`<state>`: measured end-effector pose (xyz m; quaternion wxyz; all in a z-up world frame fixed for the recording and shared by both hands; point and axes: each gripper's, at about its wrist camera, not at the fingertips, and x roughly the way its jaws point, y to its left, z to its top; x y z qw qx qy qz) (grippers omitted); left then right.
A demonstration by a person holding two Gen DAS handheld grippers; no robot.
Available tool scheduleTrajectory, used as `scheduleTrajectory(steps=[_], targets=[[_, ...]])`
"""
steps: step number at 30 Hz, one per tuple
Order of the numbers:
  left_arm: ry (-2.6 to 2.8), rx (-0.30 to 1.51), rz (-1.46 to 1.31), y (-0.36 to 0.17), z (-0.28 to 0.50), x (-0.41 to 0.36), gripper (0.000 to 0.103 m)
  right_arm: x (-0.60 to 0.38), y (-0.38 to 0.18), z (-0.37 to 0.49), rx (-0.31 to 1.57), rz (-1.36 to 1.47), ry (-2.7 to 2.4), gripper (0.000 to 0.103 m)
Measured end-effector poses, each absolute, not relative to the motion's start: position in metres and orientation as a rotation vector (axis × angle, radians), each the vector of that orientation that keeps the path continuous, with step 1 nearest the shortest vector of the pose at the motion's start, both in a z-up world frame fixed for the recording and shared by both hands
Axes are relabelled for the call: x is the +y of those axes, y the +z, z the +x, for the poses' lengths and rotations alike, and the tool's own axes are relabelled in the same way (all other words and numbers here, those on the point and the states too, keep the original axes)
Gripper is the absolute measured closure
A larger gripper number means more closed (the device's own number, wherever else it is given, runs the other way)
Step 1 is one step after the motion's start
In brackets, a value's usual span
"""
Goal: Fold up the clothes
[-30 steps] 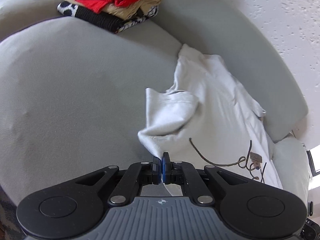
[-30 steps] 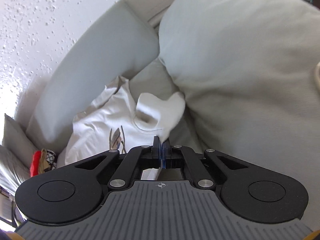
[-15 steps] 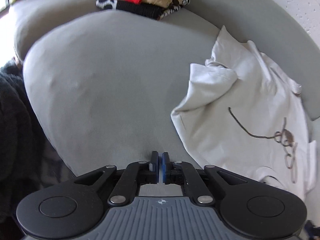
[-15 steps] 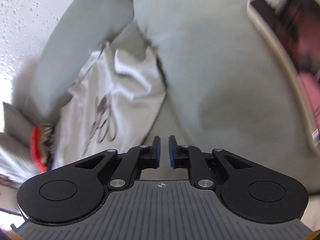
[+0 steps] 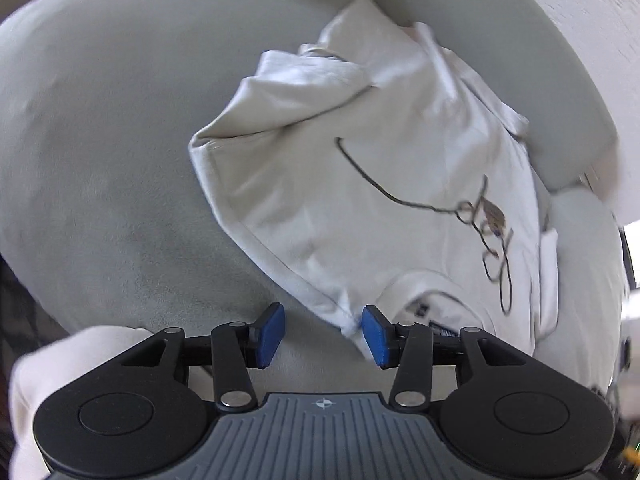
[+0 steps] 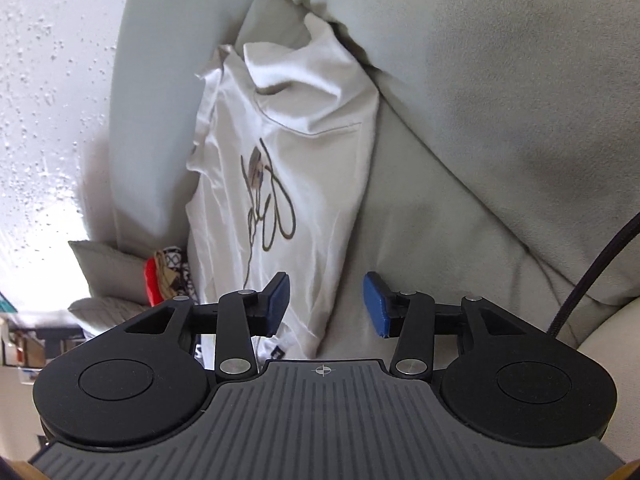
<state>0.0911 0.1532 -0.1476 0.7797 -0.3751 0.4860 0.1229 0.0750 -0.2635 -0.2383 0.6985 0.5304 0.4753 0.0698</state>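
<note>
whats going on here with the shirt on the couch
A person with a handheld claw in each hand is folding a white t-shirt with a dark line drawing, spread on a grey couch. Both claws are open and holding nothing. The left claw sits at the shirt's near edge; the right claw hovers over another edge. One sleeve is folded in.

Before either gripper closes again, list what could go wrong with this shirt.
1. The white T-shirt lies on a rounded sofa cushion; a tug could slide it off toward the back gap.
2. One sleeve is crumpled over the body, so a fold made now may trap that bunch.
3. The left gripper is open, with only the shirt's corner between its pads; closing might catch just the hem or miss. The right gripper is open over the shirt's edge too.
</note>
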Motion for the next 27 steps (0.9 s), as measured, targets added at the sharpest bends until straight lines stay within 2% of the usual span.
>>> scheduleTrajectory(steps=[10,17,20,21,23,24,27], targets=[[0.281,0.894,-1.264,-0.18,0.074,0.192,0.058,-0.275,-0.254,0.081,0.987,1.297,0.138,0.056],[0.259,0.815,-1.317,-0.186,0.081,0.199,0.058,-0.275,-0.258,0.101,0.912,1.288,0.124,0.056],[0.271,0.796,-1.31,-0.189,0.085,0.202,0.064,-0.271,-0.256,0.109,0.887,1.232,0.13,0.056],[0.275,0.791,-1.305,-0.19,0.086,0.202,0.068,-0.27,-0.256,0.111,0.884,1.209,0.13,0.058],[0.289,0.792,-1.298,-0.192,0.088,0.203,0.077,-0.27,-0.258,0.114,0.9,1.17,0.114,0.076],[0.3,0.798,-1.303,-0.194,0.089,0.204,0.084,-0.272,-0.262,0.114,0.911,1.179,0.101,0.102],[0.33,0.819,-1.302,-0.196,0.088,0.205,0.091,-0.277,-0.267,0.11,0.911,1.212,0.089,0.103]])
